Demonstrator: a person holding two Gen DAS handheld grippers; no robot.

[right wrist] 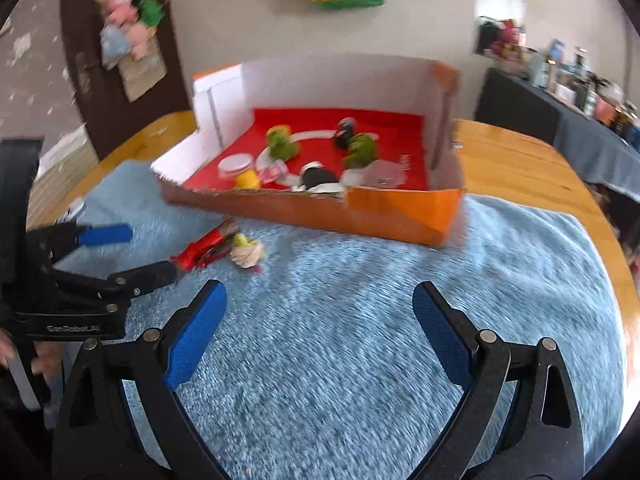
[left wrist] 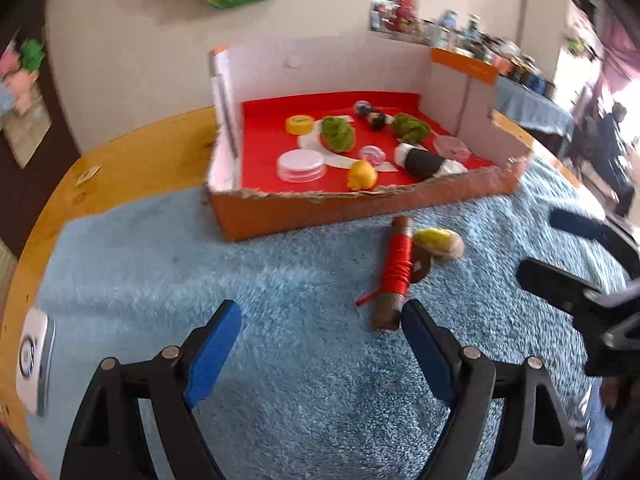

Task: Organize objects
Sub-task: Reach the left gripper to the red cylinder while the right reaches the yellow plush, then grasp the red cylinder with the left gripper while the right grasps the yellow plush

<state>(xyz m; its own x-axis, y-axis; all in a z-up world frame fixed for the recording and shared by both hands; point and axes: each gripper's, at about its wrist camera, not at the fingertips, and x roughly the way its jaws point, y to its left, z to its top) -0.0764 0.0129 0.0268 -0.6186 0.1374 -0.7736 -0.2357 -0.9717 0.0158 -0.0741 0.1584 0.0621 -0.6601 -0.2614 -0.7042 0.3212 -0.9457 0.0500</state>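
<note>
Setting: blue shag mat (left wrist: 200, 272) over a wooden table (left wrist: 132, 148); orange box (left wrist: 360, 208) with red floor at the mat's far edge.

Left gripper (left wrist: 322, 326): jaws spread wide, nothing between them, low over the mat. Its right fingertip sits just beside the near end of the spool.

Right gripper (right wrist: 320, 306): jaws apart and empty, over bare mat, well right of the loose items.

Already boxed: two green tufts (left wrist: 337, 133), yellow cap (left wrist: 299, 124), clear lid (left wrist: 300, 165), yellow duck (left wrist: 362, 175), black roll (left wrist: 426, 160), a few smaller bits. Most of the sorting looks done.

Left out: spool (left wrist: 394, 270), a brown stick wound with red thread, lying on the mat in front of the box; a yellow-and-beige lump (left wrist: 440, 242) touches it on the right. A dark disc shows between the two; cannot tell what it is.

Spool, handling: likely light and stiff along the stick. The thread band should be the grippy part; a loose red tail trails off the near end and may snag in the pile.

Spool, hold: across the red winding at mid-length, jaws square to the stick, so it does not swing end-heavy. The bare ends look rougher but narrower.

Lump, handling: looks soft and rounded, probably squashes; take it across its short width, gently.

Risk: closing on the spool could nudge the lump, since they touch. Shag pile may hide the lower edge, so fingers need to press into the mat.
</note>
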